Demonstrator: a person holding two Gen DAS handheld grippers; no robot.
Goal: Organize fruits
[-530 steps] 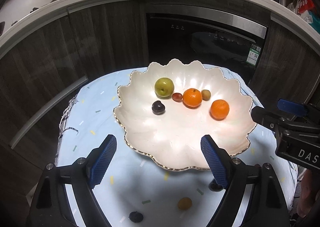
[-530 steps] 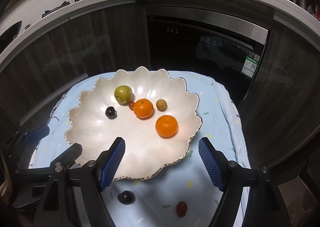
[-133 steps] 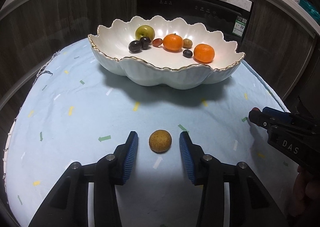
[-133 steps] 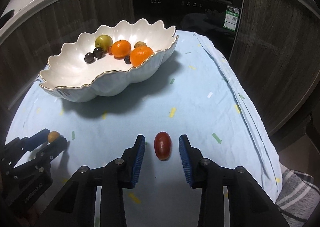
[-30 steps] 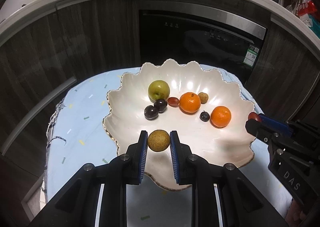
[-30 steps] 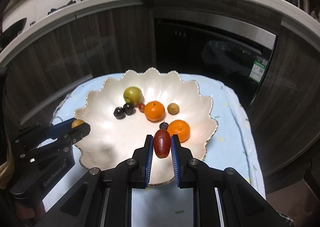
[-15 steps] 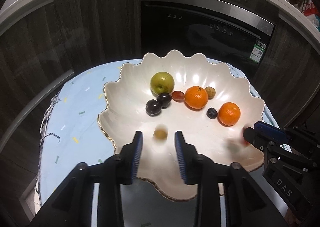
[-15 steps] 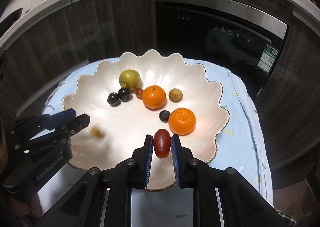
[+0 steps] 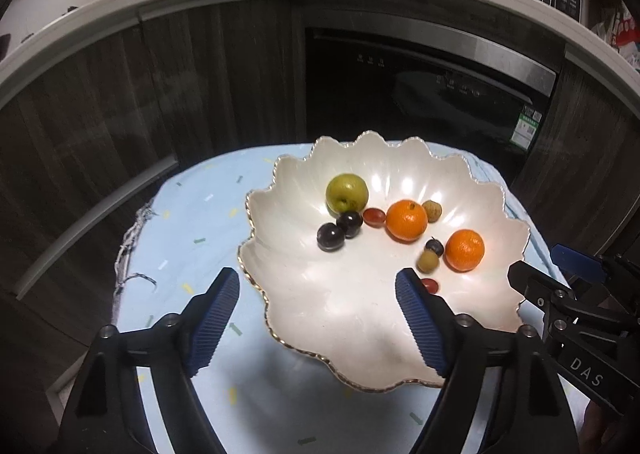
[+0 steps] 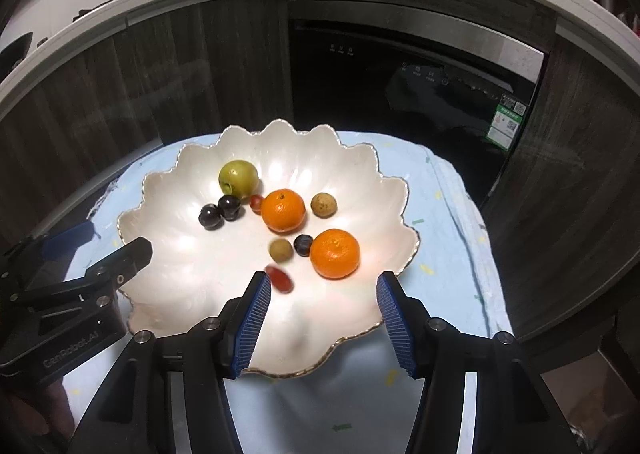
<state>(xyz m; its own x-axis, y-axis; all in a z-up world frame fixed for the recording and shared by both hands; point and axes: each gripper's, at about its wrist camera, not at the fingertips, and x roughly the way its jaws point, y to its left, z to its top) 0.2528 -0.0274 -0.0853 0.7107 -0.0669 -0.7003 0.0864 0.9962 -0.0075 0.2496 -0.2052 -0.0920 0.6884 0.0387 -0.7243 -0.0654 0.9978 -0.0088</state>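
Both grippers are held above the near rim of the scalloped white bowl (image 9: 276, 318), which rests on a light blue cloth (image 9: 188, 222). The left gripper (image 9: 318, 318) is spread wide and grips nothing; the right gripper (image 10: 324, 314) is likewise spread wide and empty. Nine fruits are contained in the bowl: a green apple (image 10: 238, 177), two dark plums (image 10: 220, 212), two tangerines (image 10: 308, 232), two brown longans (image 10: 281, 249), a small dark berry (image 10: 303, 245) and a red grape tomato (image 10: 279, 277), blurred, just beside the right gripper's left fingertip.
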